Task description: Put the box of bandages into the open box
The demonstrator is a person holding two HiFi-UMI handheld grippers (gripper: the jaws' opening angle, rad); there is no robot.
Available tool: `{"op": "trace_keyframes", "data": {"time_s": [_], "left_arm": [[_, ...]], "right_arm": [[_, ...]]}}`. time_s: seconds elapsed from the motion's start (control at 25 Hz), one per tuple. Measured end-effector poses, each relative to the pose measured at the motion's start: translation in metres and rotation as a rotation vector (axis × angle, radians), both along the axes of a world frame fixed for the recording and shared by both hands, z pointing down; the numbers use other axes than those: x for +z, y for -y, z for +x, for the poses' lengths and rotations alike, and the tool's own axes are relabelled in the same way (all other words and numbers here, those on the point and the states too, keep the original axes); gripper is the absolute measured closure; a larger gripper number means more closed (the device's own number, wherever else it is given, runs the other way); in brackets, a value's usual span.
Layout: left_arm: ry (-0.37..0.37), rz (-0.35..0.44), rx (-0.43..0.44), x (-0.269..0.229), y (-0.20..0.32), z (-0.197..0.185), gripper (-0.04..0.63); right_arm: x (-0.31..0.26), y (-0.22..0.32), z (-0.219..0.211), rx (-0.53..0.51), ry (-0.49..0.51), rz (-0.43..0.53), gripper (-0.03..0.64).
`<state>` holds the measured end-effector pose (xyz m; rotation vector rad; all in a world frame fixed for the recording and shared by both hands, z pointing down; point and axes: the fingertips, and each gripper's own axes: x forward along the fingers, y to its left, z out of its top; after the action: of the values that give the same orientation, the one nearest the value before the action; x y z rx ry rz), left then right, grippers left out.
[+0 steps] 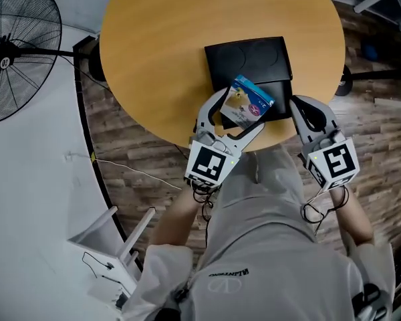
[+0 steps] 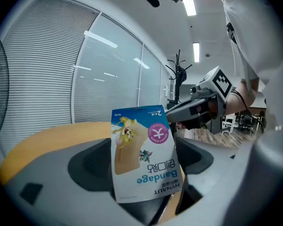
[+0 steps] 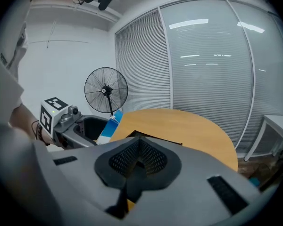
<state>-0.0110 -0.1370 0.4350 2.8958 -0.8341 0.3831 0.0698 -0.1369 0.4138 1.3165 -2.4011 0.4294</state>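
**Bandage box in the left jaws, over the open box**

We start at the left gripper (image 2: pixel 142 175). Its two jaws press against the sides of the box of bandages (image 2: pixel 142 149), which stands upright between them with its print upside down towards the camera. The box is blue and white, with a pink round badge and a cartoon picture on its face.

In the head view the left gripper (image 1: pixel 239 118) reaches in from the near edge of the table (image 1: pixel 167 39). It holds the box of bandages (image 1: pixel 246 102) tilted above the near part of the open box (image 1: pixel 248 59) — a black, shallow one lying on the round wooden top. We cannot tell whether the bandage box touches the black box beneath it.

The right gripper (image 3: pixel 137 166) has its jaws pressed together with nothing between them. Past their tips a black corner of the open box (image 3: pixel 155 139) shows on the wood. From the head view the right gripper (image 1: pixel 302 109) sits just beside the open box's right edge, at the near rim of the table.

Further out, a standing fan (image 1: pixel 17 52) is well off to the left on the floor. It also shows in the right gripper view (image 3: pixel 106 91), behind the left gripper's marker cube (image 3: pixel 53 112).
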Motion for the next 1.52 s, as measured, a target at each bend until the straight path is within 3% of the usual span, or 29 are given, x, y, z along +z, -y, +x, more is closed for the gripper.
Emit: {"op": "trace_keyframes", "data": {"time_s": [0.32,0.8,1.12,1.52], "left_arm": [[0.147,-0.030,0.078,0.046,0.002,0.021,0.161],[0.410,-0.008,0.304,0.094,-0.004,0.042,0.161],[0.629,-0.012,0.471,0.125,-0.019,0.044,0.161],[0.815,-0.016,0.555,0.149,-0.020,0.036,0.160]], "right_arm": [[0.032,0.012,0.002,-0.056,0.013,-0.053,0.598],[0.064,0.025,0.015,-0.071,0.024,-0.108,0.598],[0.077,0.024,0.018,-0.067,0.035,-0.127,0.598],[0.083,0.019,0.017,-0.067,0.048,-0.137,0.598]]}}
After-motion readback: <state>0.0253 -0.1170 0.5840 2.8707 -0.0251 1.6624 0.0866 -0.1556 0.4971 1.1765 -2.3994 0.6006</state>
